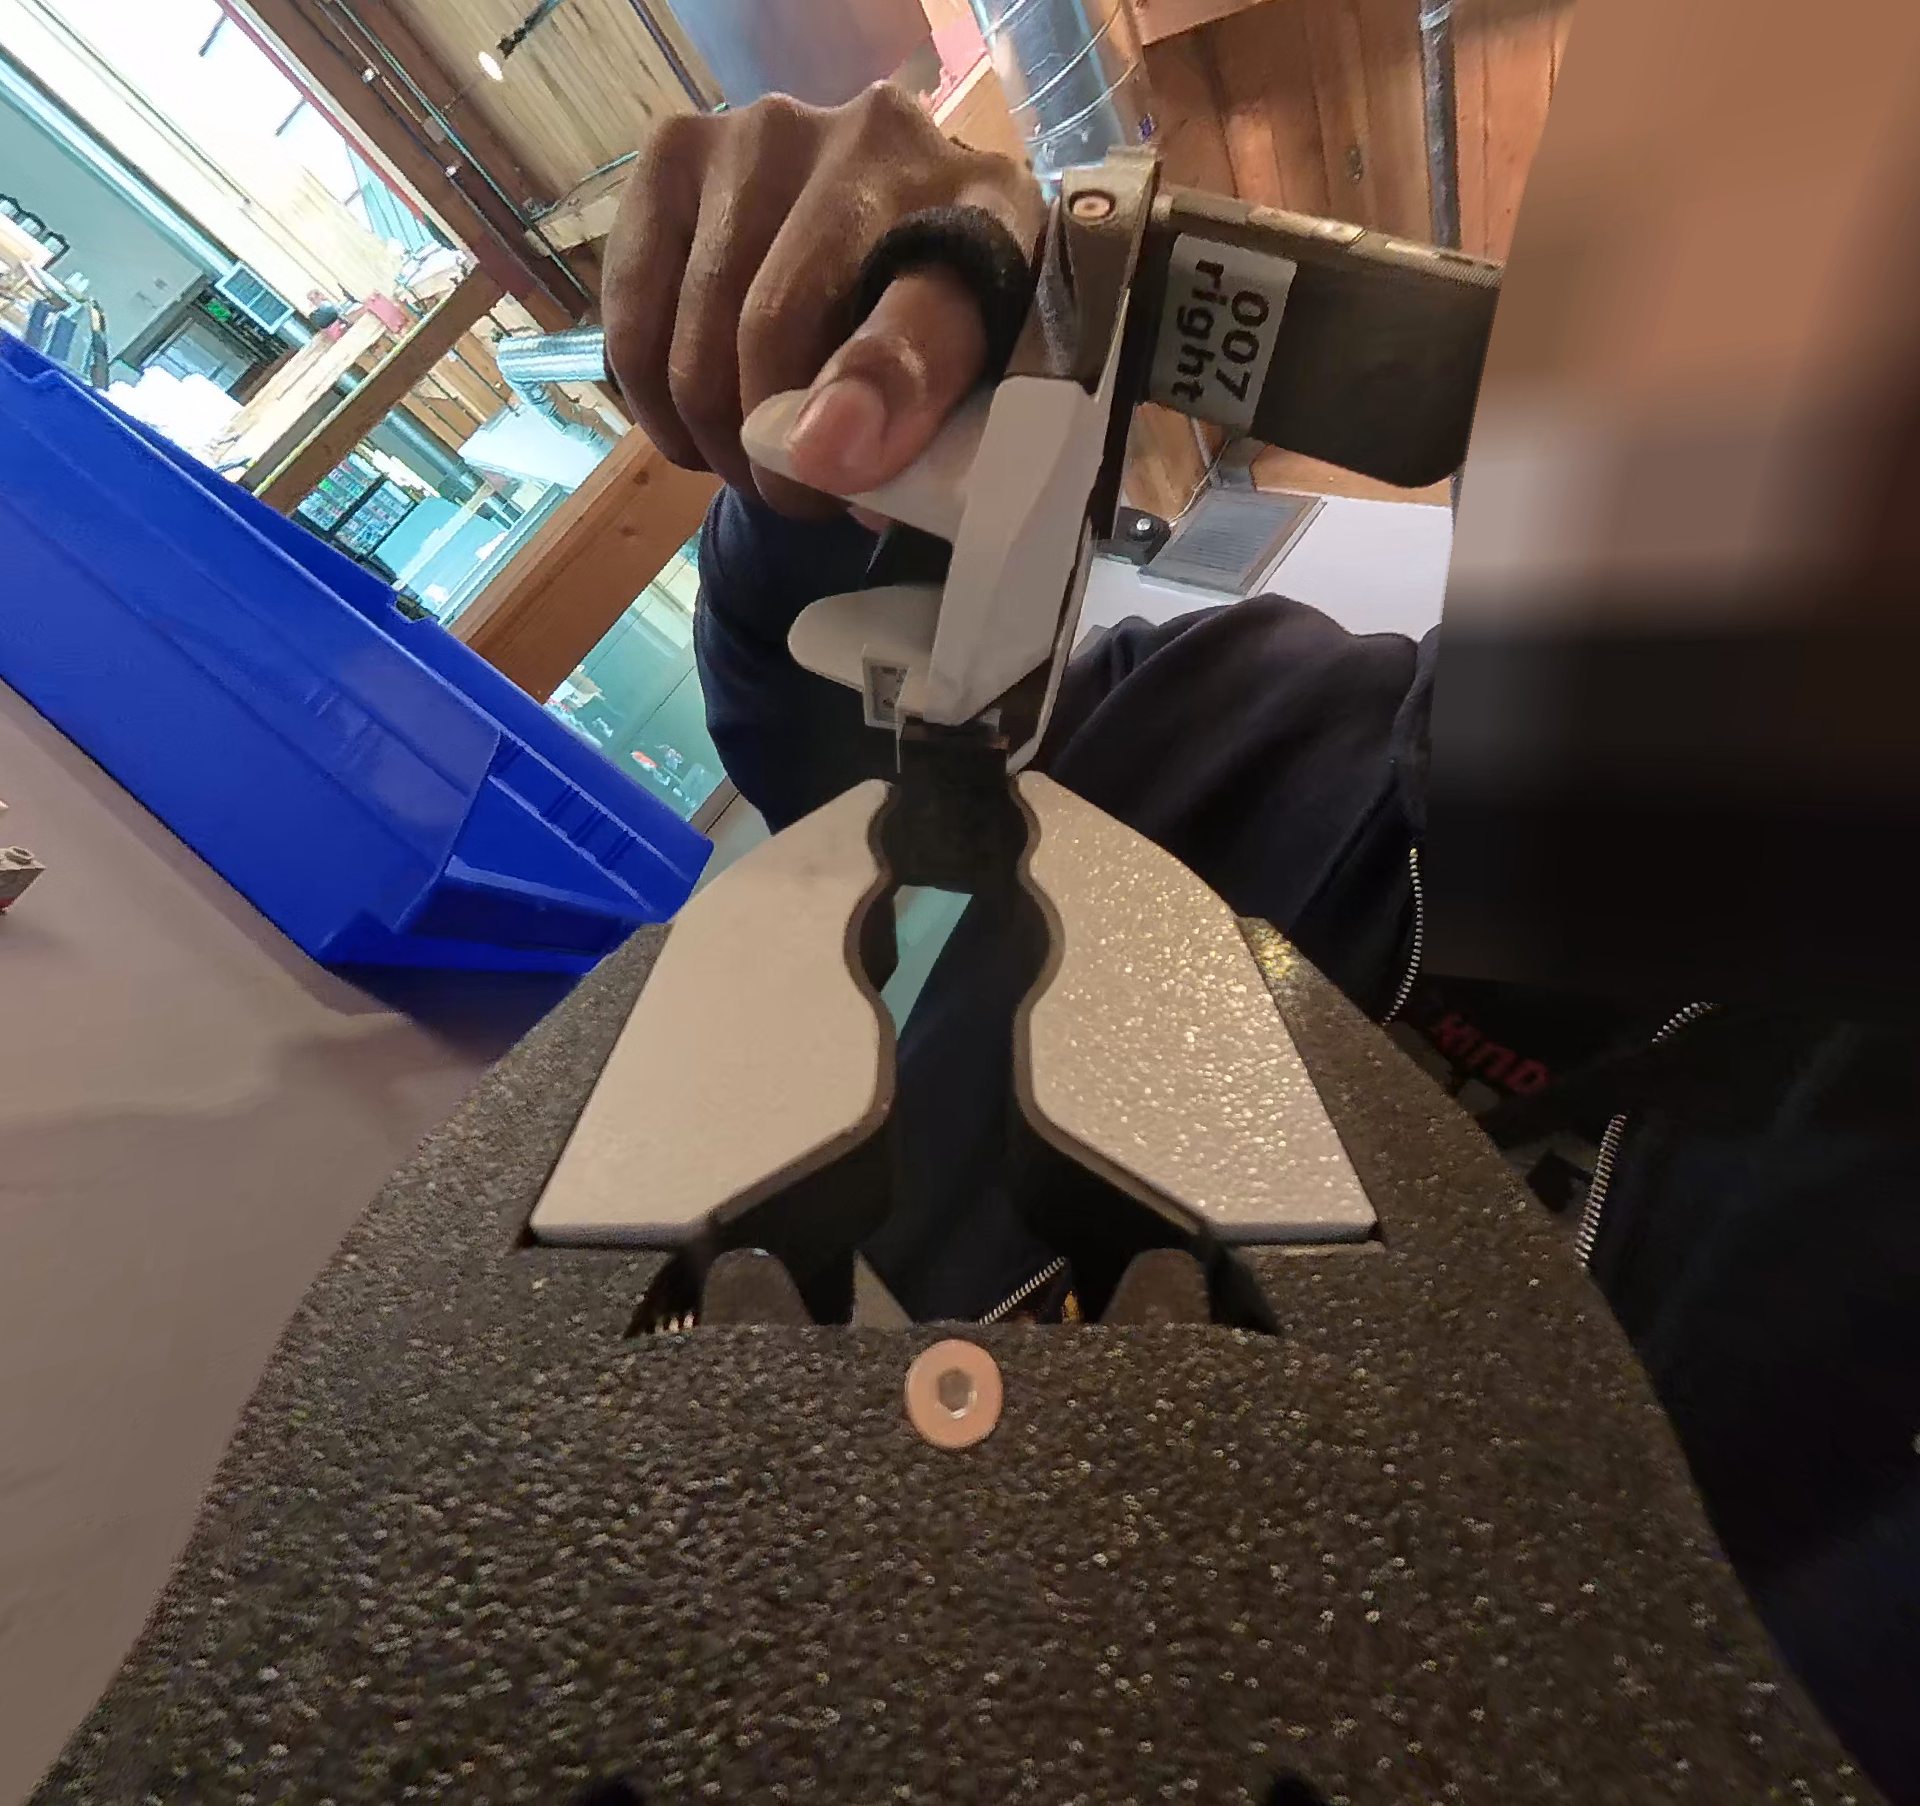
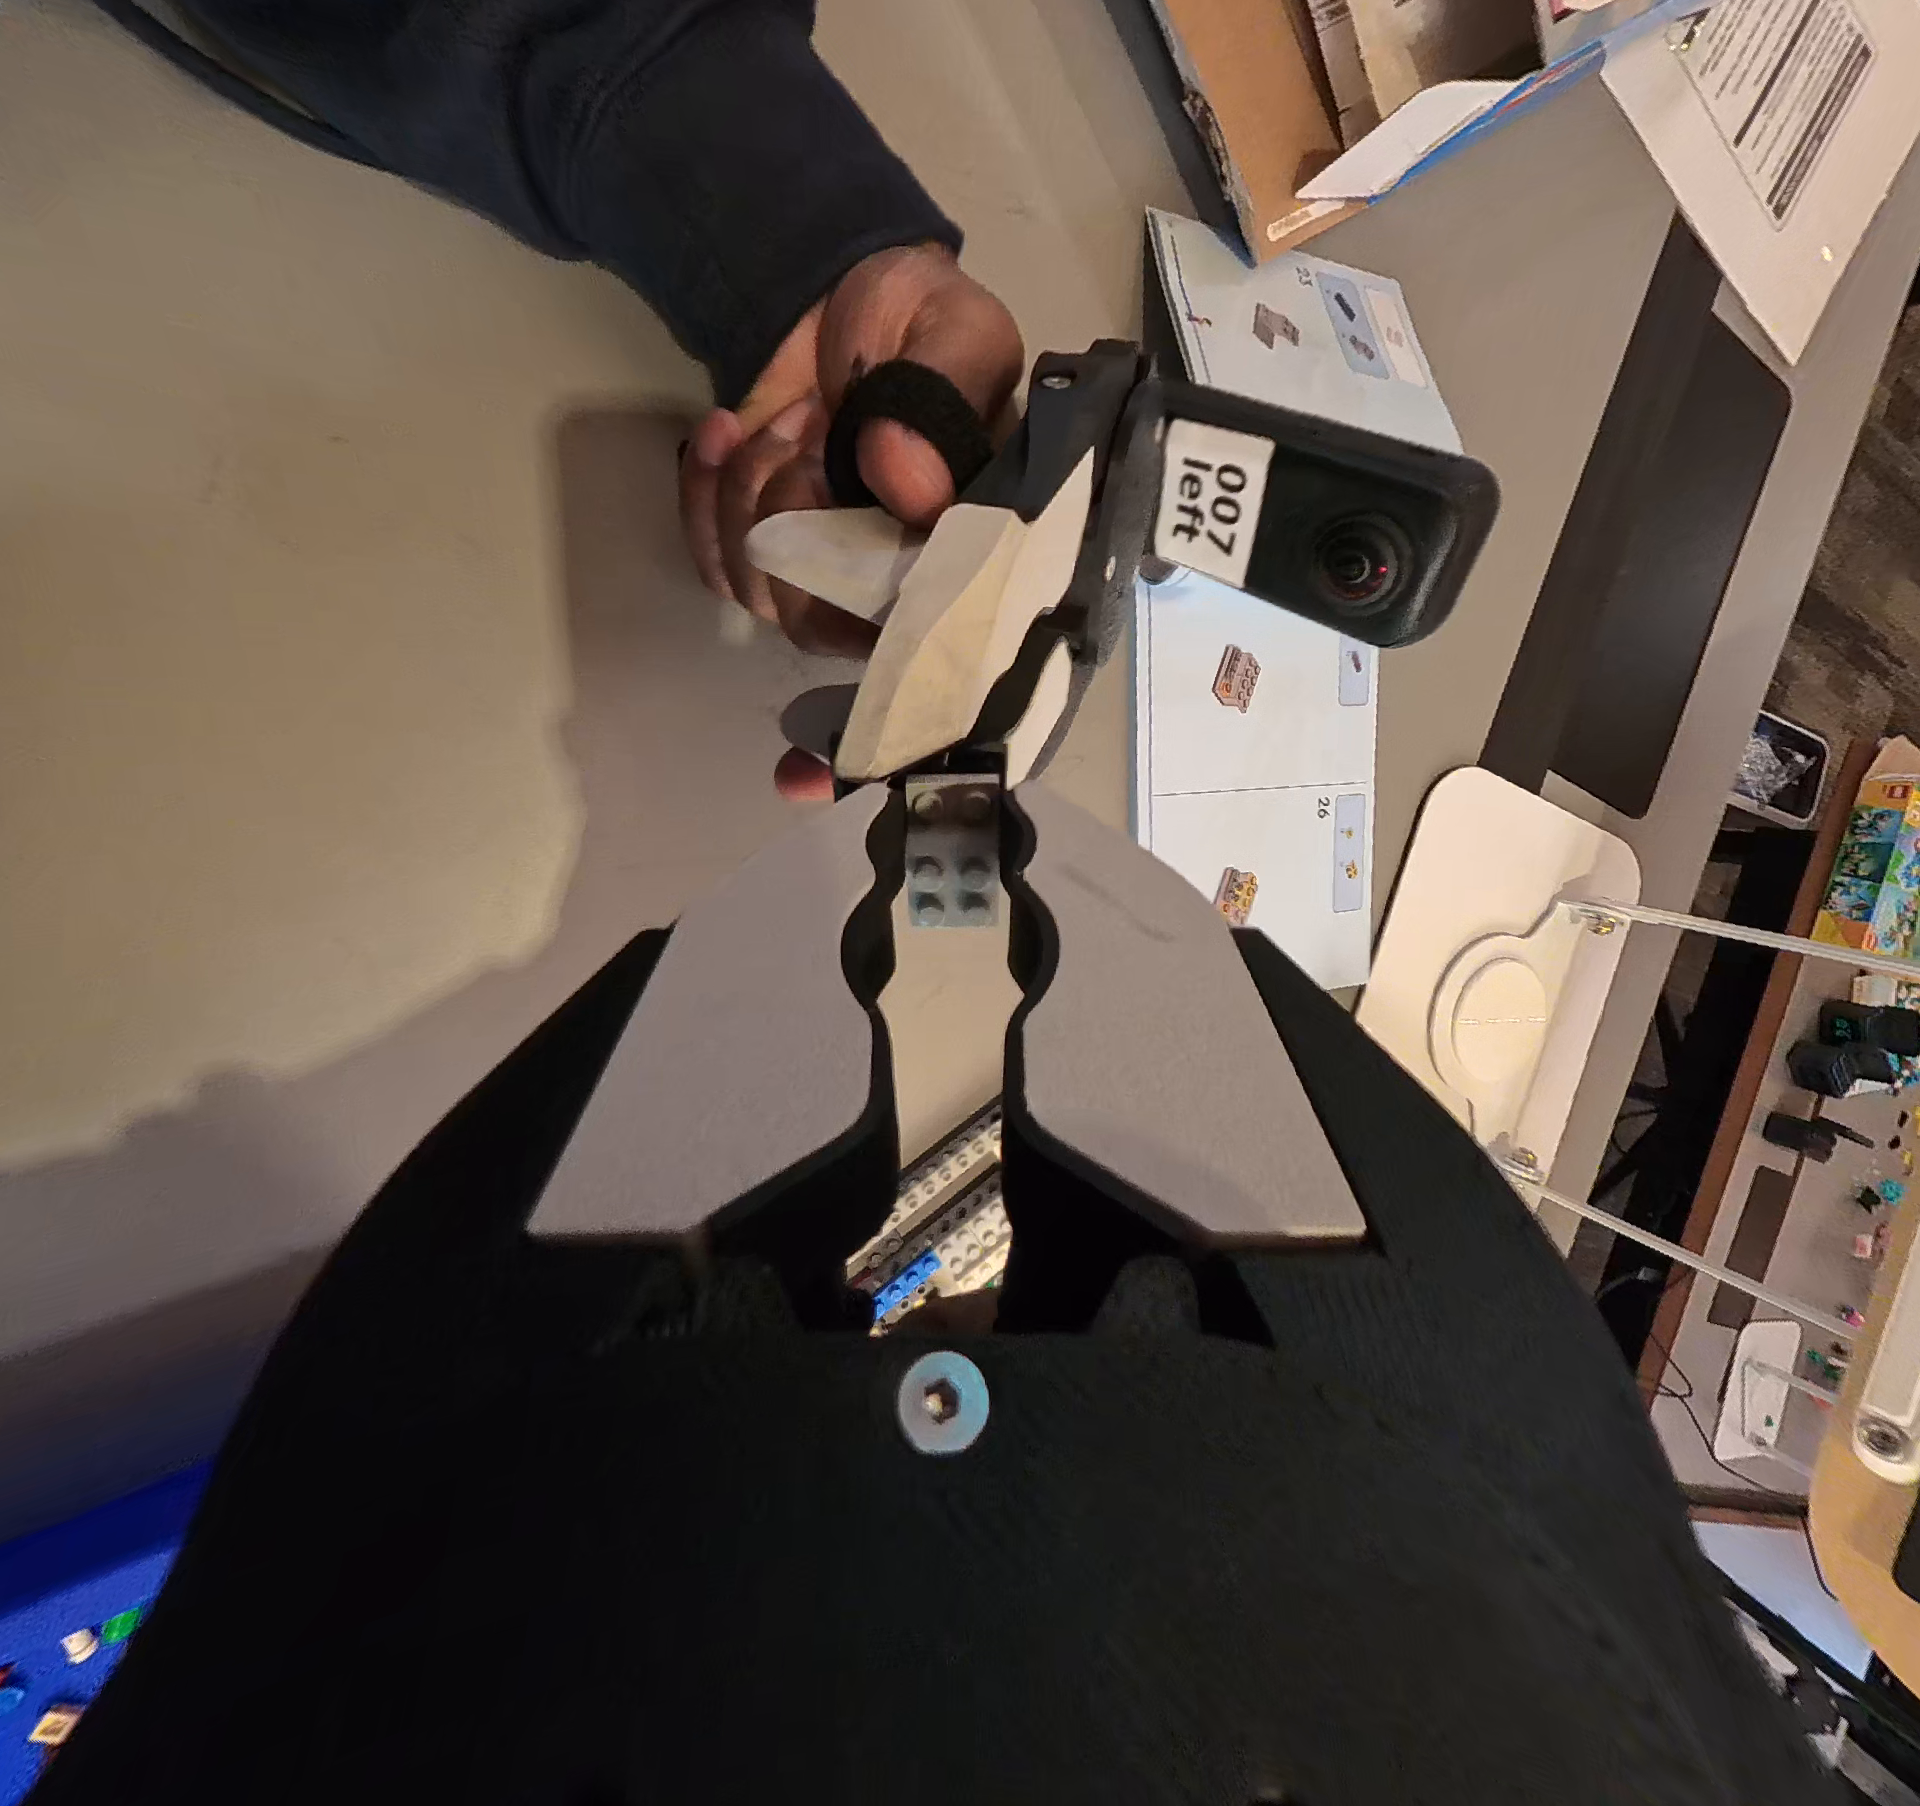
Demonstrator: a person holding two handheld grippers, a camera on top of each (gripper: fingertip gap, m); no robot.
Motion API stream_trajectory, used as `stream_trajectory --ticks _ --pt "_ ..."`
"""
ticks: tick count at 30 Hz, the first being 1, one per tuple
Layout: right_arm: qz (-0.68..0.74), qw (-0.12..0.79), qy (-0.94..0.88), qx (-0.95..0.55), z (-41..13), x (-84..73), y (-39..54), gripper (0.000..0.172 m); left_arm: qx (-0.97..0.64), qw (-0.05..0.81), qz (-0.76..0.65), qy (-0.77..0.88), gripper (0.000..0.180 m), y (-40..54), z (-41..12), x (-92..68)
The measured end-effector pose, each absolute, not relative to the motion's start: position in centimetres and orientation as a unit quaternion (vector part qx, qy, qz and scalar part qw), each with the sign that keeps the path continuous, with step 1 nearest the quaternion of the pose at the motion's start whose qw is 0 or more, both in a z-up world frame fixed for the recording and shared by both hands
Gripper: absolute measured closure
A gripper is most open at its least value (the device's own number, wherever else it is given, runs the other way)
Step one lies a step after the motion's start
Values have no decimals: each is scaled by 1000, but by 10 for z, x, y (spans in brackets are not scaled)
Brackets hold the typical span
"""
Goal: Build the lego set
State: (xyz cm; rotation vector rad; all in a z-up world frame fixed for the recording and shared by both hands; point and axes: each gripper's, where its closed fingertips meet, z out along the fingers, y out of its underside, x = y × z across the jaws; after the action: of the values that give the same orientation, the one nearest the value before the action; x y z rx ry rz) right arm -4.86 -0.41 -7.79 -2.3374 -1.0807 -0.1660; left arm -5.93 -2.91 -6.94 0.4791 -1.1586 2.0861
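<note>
In the right wrist view my right gripper is shut on a small grey studded brick, its pads pressing on the brick's two sides. The brick's far end, lighter in colour, reaches the tips of my left gripper, which comes in from above, held by a hand in a dark sleeve. In the left wrist view my left gripper is shut on the same piece, which shows as a dark shadowed block between its tips. The right gripper meets it tip to tip from above. Both are held up above the table.
A blue bin stands on the grey table at the left. An open instruction booklet, a cardboard box and a white stand lie on the right. A brick assembly shows below the fingers.
</note>
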Motion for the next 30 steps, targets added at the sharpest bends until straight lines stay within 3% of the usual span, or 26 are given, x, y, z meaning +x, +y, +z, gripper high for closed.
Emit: stream_trajectory --ticks 11,30 --pt "-41 261 -438 -859 -92 -52 -6 155 197 345 772 -496 163 -34 -85 -63" --pt "-223 408 -335 -820 -67 -16 25 155 204 196 829 -482 163 3 -74 -42"
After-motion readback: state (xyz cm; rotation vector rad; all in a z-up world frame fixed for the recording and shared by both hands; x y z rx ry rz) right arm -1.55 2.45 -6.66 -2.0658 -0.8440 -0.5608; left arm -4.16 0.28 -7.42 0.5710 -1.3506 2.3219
